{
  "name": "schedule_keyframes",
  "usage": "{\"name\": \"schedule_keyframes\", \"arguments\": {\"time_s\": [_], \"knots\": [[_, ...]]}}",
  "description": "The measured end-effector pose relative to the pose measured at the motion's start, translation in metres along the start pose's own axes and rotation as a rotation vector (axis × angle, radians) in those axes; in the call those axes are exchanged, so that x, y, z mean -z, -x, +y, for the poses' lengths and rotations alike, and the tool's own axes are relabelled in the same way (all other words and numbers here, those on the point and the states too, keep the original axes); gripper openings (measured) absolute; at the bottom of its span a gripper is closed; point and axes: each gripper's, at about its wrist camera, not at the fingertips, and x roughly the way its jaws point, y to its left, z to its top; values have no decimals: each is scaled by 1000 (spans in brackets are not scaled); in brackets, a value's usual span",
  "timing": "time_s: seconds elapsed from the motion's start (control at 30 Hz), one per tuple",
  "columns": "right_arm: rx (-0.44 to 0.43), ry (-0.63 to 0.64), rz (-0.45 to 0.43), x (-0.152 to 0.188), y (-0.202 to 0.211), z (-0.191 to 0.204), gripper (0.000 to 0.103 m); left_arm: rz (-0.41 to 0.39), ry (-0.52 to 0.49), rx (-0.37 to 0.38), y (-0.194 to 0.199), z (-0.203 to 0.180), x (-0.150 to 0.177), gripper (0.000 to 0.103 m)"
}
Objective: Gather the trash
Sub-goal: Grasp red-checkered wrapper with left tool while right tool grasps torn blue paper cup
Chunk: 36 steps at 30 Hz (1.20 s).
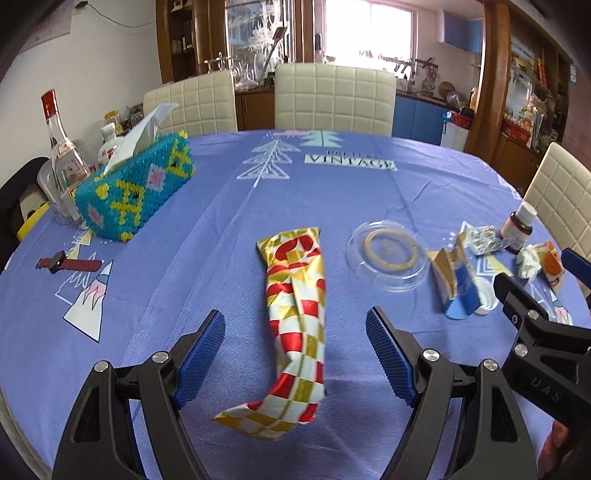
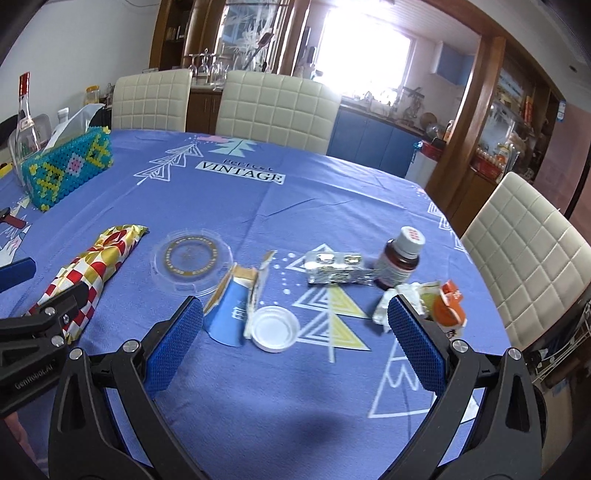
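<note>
Left wrist view: wrapper (image 1: 295, 325) lying on the tablecloth (image 1: 184, 258), long axis running away from the camera, near end curling left, between the spread left gripper (image 1: 295, 354) pads. Right gripper (image 2: 295, 339) likewise gaping, hovering over carton (image 2: 231, 306) and cap (image 2: 275, 328); carton print blurring.

Cream quilted chairs (image 1: 334, 98) ring a table under a blue printed tablecloth (image 2: 332, 206), with dark wooden cabinets (image 1: 177, 40), blue cupboards (image 2: 365, 142) and what seems a bright, overexposed window (image 1: 365, 31) behind.
</note>
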Motion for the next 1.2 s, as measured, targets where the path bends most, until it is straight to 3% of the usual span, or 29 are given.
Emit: {"name": "schedule_keyframes", "arguments": {"time_s": [0.07,0.17,0.23,0.33,0.43,0.53,0.6,0.67,0.8,1.2], "knots": [[-12,5,20,-2,-7,6,98,34,9,6,-11,6,1,75],[-29,10,48,-4,-17,14,95,76,2,17,-24,9,1,52],[-45,13,75,-6,-26,19,90,118,-1,36,-35,11,1,30],[-60,12,107,-6,-37,24,84,131,-6,37,-41,12,-1,22],[-55,21,127,-5,-46,28,81,131,-2,58,-44,14,-1,19],[-66,26,154,-4,-54,31,68,121,5,63,-44,15,-2,18],[-81,26,180,-2,-59,32,49,121,8,69,-45,15,-3,17],[-92,25,189,0,-62,32,39,121,9,73,-45,16,-4,16],[-106,18,173,4,-55,30,34,121,6,70,-46,15,-5,16],[-93,4,113,9,-19,2,32,71,-7,62,-19,-3,-7,16]]}}
